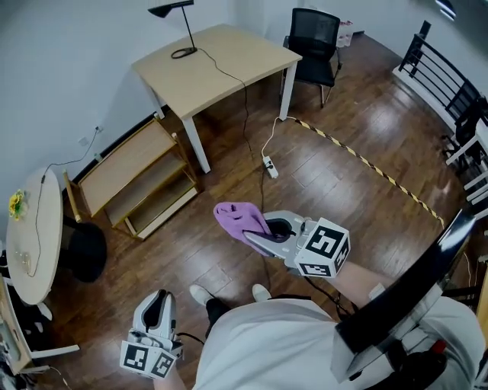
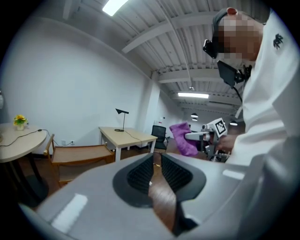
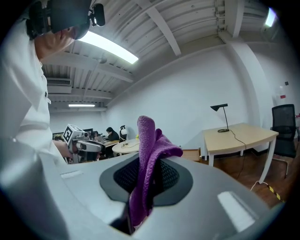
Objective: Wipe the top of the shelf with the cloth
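A purple cloth (image 1: 235, 216) sticks out of my right gripper (image 1: 258, 234), which is shut on it and held at waist height over the wood floor. In the right gripper view the cloth (image 3: 149, 140) stands up folded between the pads of that gripper (image 3: 147, 165). The low wooden shelf (image 1: 128, 163) stands against the wall to the far left, well away from both grippers. My left gripper (image 1: 158, 298) hangs low at my left side, shut with nothing in it. In the left gripper view its tips (image 2: 157, 160) point towards the shelf (image 2: 79, 152), with the cloth (image 2: 183, 138) to the right.
A square wooden table (image 1: 217, 65) with a black desk lamp (image 1: 177, 15) stands behind the shelf, beside a black office chair (image 1: 314, 42). A round table (image 1: 36, 228) with yellow flowers is at left. A cable and power strip (image 1: 270, 166) lie on the floor.
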`<action>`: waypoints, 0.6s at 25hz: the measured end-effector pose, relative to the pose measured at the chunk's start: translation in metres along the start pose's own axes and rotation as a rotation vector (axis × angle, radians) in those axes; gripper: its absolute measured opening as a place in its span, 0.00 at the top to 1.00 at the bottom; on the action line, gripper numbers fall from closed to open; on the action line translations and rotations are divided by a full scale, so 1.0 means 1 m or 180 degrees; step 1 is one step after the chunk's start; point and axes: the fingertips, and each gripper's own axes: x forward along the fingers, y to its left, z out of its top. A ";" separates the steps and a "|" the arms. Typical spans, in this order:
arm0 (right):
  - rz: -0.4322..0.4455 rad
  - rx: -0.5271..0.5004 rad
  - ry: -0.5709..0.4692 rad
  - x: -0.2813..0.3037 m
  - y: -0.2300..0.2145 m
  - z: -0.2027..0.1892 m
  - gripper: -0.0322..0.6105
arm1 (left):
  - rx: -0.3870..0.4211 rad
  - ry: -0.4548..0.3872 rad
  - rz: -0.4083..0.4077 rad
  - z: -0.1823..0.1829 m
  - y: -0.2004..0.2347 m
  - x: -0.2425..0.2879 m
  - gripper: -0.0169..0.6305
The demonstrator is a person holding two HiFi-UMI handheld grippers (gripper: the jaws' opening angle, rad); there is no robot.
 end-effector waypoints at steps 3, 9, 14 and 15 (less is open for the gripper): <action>0.0034 -0.0027 -0.0007 0.000 0.002 0.002 0.87 | 0.0038 0.0025 -0.0011 0.001 -0.004 0.002 0.86; 0.0071 -0.0061 -0.0035 -0.001 0.004 0.007 0.87 | 0.0052 0.0017 -0.0055 0.000 -0.010 0.002 0.86; 0.0087 -0.0057 -0.0028 -0.001 0.004 0.007 0.87 | 0.0047 -0.0011 -0.0024 0.000 -0.007 0.004 0.86; 0.0099 -0.0061 -0.0022 -0.001 0.004 0.007 0.87 | 0.0044 -0.0014 -0.0022 -0.001 -0.008 0.005 0.86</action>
